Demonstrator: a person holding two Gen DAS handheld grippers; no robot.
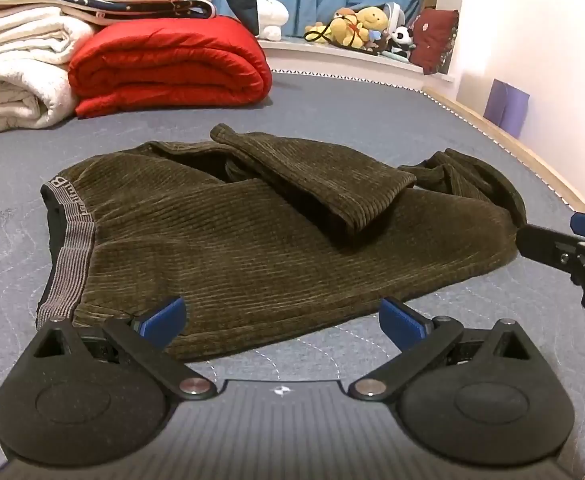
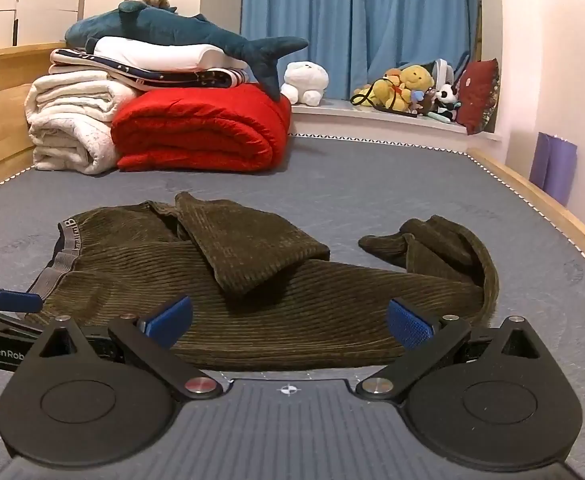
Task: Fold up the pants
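Pants (image 1: 252,240) lie crosswise ahead, waistband (image 1: 66,256) left; left gripper (image 1: 280,322) nearer it; right gripper (image 2: 290,322) toward legs; both agape, empty.

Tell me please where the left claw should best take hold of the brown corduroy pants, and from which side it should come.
Probably at the waistband, near its front corner. It is a firm, flat, doubled edge lying on the mattress, and it sits just ahead of the open left claw. Coming from the near side, low and forward, looks easiest. The legs are crumpled and crossed on the other end of the pants.
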